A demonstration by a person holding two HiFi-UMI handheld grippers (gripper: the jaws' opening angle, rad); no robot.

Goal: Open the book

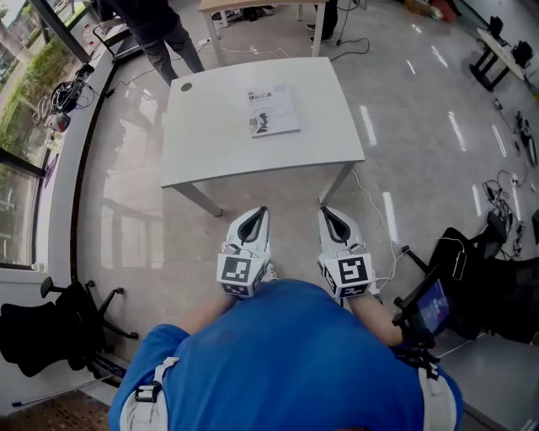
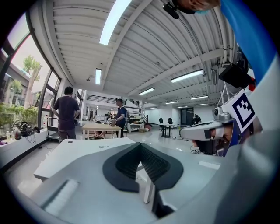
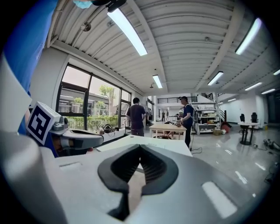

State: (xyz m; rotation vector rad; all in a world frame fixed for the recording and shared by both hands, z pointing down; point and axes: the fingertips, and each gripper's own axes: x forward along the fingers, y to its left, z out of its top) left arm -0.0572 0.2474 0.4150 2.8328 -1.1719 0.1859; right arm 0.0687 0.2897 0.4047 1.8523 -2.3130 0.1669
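**A:** Two tools are in play. How do they stand?

**B:** Both are clenched. The left hand-held gripper (image 1: 259, 212) has its dark pads pressed tip to tip, and its own view shows only the gap behind the tips. The right hand-held gripper (image 1: 330, 212) is the same, with its jaws together and holding no object.

**A:** Where are they held?

**B:** They are side by side, close in front of the person's blue shirt (image 1: 286, 353). They hang over the shiny floor (image 1: 126, 219), just short of the near edge of the bench (image 1: 219, 151). Each one points toward the bench, nearly level with a slight dip.

**A:** And the book?

**B:** The book (image 1: 272, 110) lies flat and closed on the bench with its cover up, in the far half of the top. It is well apart from both grippers.

**A:** Is anything else on that top?

**B:** There is a small dark round spot (image 1: 186, 86) near the far left corner. I cannot tell what it is.

**A:** What about the room around it?

**B:** A person in dark clothes (image 1: 160, 29) stands beyond the far left corner of the bench. A wooden table (image 1: 253, 5) sits further back. A black office chair (image 1: 34, 332) stands on the floor at the left, beside the windows (image 1: 21, 101). Cables (image 1: 505, 202) trail over the floor at the right.
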